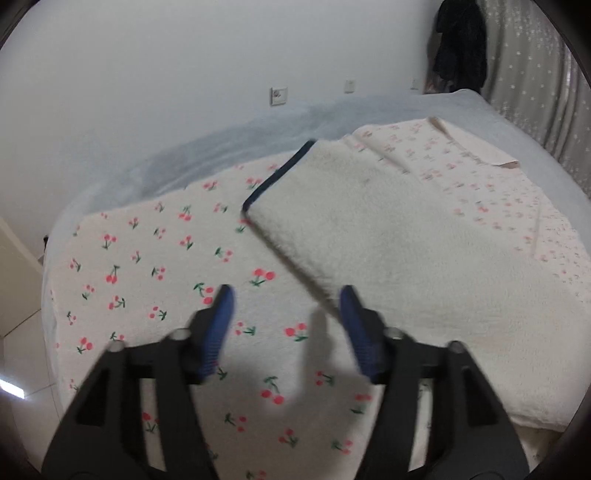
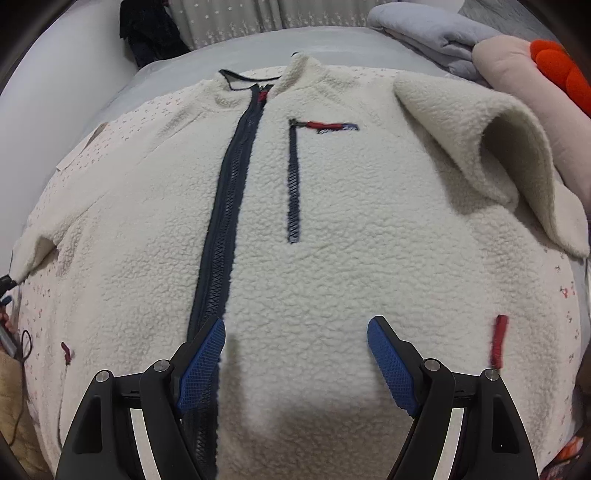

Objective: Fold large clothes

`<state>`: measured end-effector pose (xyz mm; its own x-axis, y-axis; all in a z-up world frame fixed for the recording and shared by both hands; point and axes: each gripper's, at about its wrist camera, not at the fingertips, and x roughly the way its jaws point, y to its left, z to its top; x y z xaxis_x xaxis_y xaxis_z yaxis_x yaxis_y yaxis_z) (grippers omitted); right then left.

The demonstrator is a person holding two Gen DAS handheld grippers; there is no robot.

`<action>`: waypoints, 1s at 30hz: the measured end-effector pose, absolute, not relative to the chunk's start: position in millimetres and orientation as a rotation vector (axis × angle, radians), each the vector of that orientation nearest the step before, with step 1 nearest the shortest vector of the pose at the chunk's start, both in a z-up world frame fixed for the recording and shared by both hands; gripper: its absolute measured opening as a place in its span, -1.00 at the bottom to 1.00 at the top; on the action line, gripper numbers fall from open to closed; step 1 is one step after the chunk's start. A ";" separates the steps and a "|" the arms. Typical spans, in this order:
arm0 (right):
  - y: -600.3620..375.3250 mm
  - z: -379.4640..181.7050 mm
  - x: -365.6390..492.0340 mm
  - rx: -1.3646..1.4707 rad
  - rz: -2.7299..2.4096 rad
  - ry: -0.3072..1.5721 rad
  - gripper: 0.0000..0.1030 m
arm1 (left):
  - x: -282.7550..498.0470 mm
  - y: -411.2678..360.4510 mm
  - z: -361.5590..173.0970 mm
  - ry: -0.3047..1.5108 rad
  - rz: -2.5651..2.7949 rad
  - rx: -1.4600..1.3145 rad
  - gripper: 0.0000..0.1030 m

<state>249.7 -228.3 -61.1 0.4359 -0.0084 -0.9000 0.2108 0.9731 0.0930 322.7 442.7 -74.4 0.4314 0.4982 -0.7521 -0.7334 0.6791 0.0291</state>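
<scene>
Right now my right tool [image 2: 295, 345] hangs over the lower front of the cream fleece jacket [image 2: 332, 229], its blue pads spread wide apart with nothing between them. The jacket lies face up and spread out on a cherry-print blanket [image 1: 155, 258] that covers the bed [image 1: 369, 107]. Its dark main zipper [image 2: 225, 206] runs from the collar down toward me, passing just under the left-hand pad in this view. Beside it sits a shorter chest-pocket zipper [image 2: 293, 181] with a red and blue label [image 2: 332, 126] at its top. The sleeve [image 2: 491, 147] on the right side of the right wrist view is doubled over at the edge of the body, with its cuff opening showing. A red zipper pull [image 2: 498, 339] lies near the hem on that side, and a smaller one [image 2: 65, 350] on the other.

My left tool [image 1: 286, 301] is likewise open and empty, hovering above the blanket just beside the jacket's edge; one pad overlaps that edge in the left wrist view, though I cannot tell whether it touches. From here a dark trim [image 1: 277, 177] borders the far end of the fleece. Folded grey bedding [image 2: 424, 33] and a pink plush [image 2: 517, 81] with an orange part sit at the far corner of the bed.
</scene>
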 end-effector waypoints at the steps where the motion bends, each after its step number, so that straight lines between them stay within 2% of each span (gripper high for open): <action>1: -234.6 -56.5 246.8 0.197 -0.147 1.101 0.58 | 327.3 435.5 -64.6 0.806 0.749 -0.326 0.47; 6: -280.5 -41.9 234.8 0.224 -0.248 1.042 0.58 | 336.7 376.8 -23.6 0.818 0.536 -0.252 0.62; 16: -453.2 -28.1 175.6 0.637 -0.525 0.849 0.59 | 343.5 231.4 0.3 0.877 0.085 -0.137 0.64; 22: -535.9 -61.8 196.9 0.777 -0.698 0.822 0.59 | 349.9 147.9 -2.1 0.913 -0.019 0.013 0.65; 26: -562.2 -93.3 223.8 0.756 -0.842 0.855 0.54 | 349.9 97.8 -3.8 0.919 -0.091 0.097 0.64; 27: -563.6 -93.6 228.8 0.723 -0.871 0.833 0.43 | 351.2 80.2 -4.6 0.921 -0.119 0.115 0.64; 28: -562.1 -91.1 237.7 0.667 -0.896 0.812 -0.05 | 349.7 65.6 -4.1 0.924 -0.145 0.129 0.64; 29: -561.9 -88.6 242.7 0.640 -0.890 0.806 -0.62 | 351.8 51.1 -5.4 0.927 -0.173 0.143 0.64; 30: -560.5 -81.3 249.3 0.599 -0.888 0.801 -0.71 | 354.3 38.1 -6.2 0.928 -0.196 0.158 0.64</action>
